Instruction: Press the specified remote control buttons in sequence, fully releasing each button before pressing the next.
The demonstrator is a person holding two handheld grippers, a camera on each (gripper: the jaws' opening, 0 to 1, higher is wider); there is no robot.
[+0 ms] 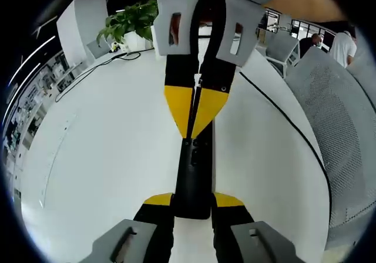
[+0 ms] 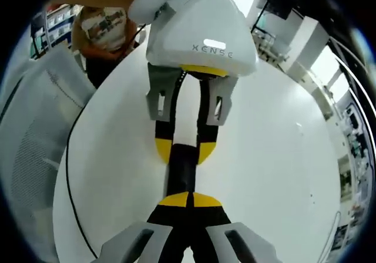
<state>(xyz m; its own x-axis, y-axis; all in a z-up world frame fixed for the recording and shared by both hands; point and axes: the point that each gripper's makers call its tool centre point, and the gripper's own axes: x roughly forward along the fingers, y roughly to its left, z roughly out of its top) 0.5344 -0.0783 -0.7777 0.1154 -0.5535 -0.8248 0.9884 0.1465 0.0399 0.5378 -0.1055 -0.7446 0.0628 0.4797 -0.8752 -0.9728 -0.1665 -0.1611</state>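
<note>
White and bare, the round table (image 1: pixel 106 157) carries a slim black remote control (image 1: pixel 194 178) between both tools. From the left gripper view, the left gripper (image 1: pixel 193 201) clenches the remote's near end between its yellow-tipped jaws. Opposite, the right gripper (image 1: pixel 194 128) is closed to a point, its tips touching the remote's upper face. A black cable (image 1: pixel 288 122) follows the table's edge beside a grey mesh chair (image 1: pixel 341 128); a potted plant (image 1: pixel 132 22) stands at the far edge.

In the right gripper view, the right gripper (image 2: pixel 190 199) meets the remote control (image 2: pixel 180 172), with the left gripper (image 2: pixel 183 150) clamping its far end.
</note>
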